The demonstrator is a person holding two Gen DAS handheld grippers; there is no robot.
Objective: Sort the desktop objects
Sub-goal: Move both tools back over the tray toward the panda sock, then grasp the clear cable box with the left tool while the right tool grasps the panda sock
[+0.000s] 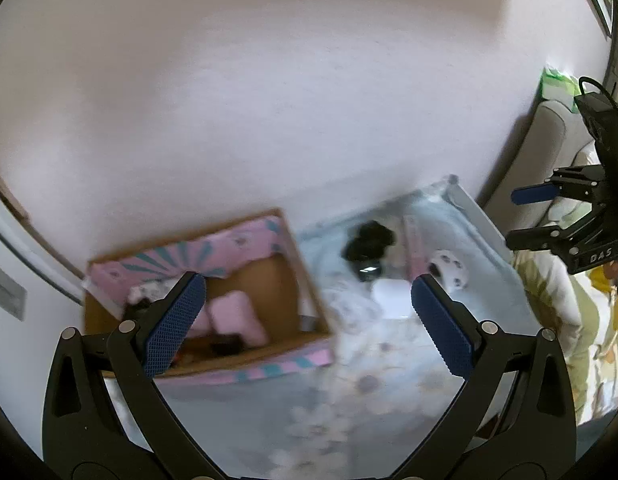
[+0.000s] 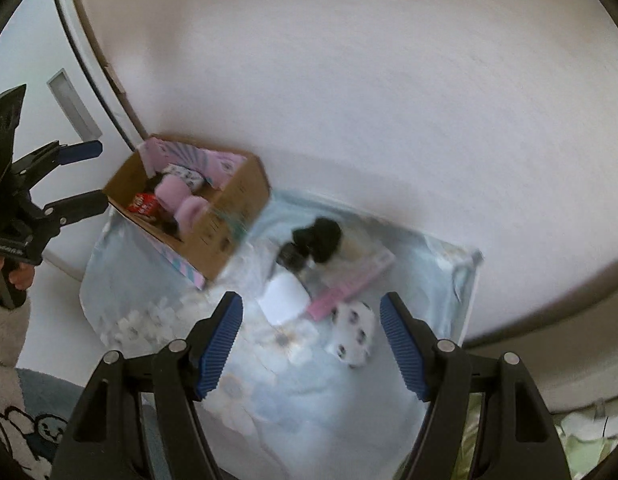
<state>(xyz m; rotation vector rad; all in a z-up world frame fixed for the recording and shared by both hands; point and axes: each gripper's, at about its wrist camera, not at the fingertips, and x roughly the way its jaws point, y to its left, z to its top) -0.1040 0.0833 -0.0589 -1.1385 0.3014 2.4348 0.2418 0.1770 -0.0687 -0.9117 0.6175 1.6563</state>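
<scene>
Matt cardboard box (image 2: 229, 216), ribbed tongs pads (image 2: 221, 344).

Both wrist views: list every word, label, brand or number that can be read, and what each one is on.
"DAS": white letters on the black body of the right gripper, in the left wrist view.
White lettering on the black body of the left gripper: too blurred to read.
Print on the red packet in the brown cardboard box: blurred, unreadable.
Dark marks on that box's outer wall: unreadable.
</scene>
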